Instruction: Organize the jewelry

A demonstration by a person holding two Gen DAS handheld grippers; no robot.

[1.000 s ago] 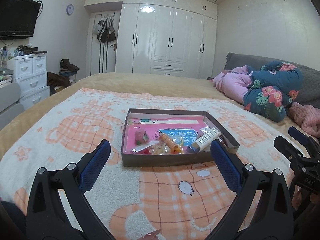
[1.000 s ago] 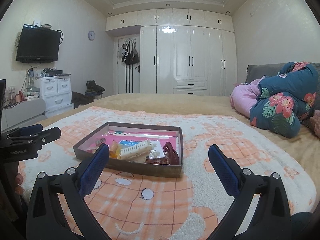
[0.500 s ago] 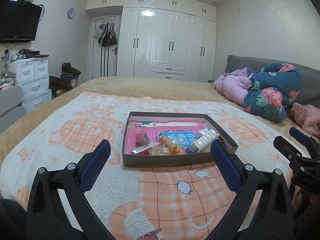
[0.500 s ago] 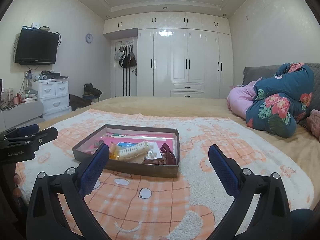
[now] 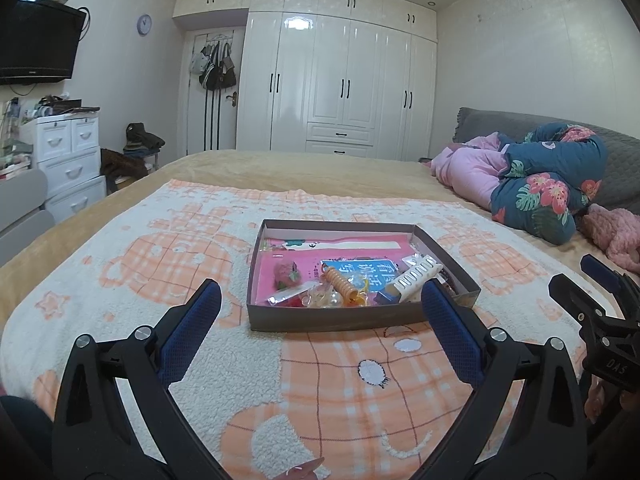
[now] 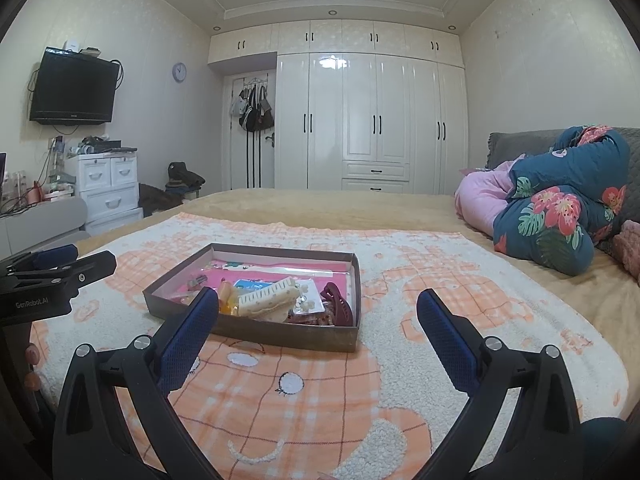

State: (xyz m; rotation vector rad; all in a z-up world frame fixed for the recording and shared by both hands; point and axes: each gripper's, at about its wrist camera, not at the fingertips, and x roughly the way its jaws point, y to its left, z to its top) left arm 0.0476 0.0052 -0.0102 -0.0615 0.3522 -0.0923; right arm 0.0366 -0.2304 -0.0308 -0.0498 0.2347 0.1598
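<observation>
A shallow brown box (image 5: 360,320) with a pink lining lies on the orange and white blanket (image 5: 192,264) on the bed. It holds an orange spiral hair tie (image 5: 341,282), a white hair clip (image 5: 416,277), a red strawberry piece (image 5: 285,272) and a blue card (image 5: 360,267). In the right wrist view the box (image 6: 280,334) also shows a dark red claw clip (image 6: 337,305). My left gripper (image 5: 320,304) is open and empty, short of the box. My right gripper (image 6: 318,310) is open and empty, to the right of the left one, also short of the box.
Folded floral and pink quilts (image 5: 540,184) lie at the bed's right side. A white drawer unit (image 5: 68,156) and a wall television (image 5: 36,48) stand at the left. White wardrobes (image 5: 340,88) fill the far wall.
Both grippers have tilted upward a little, so the box sits lower in both views. Both stay open and empty.
</observation>
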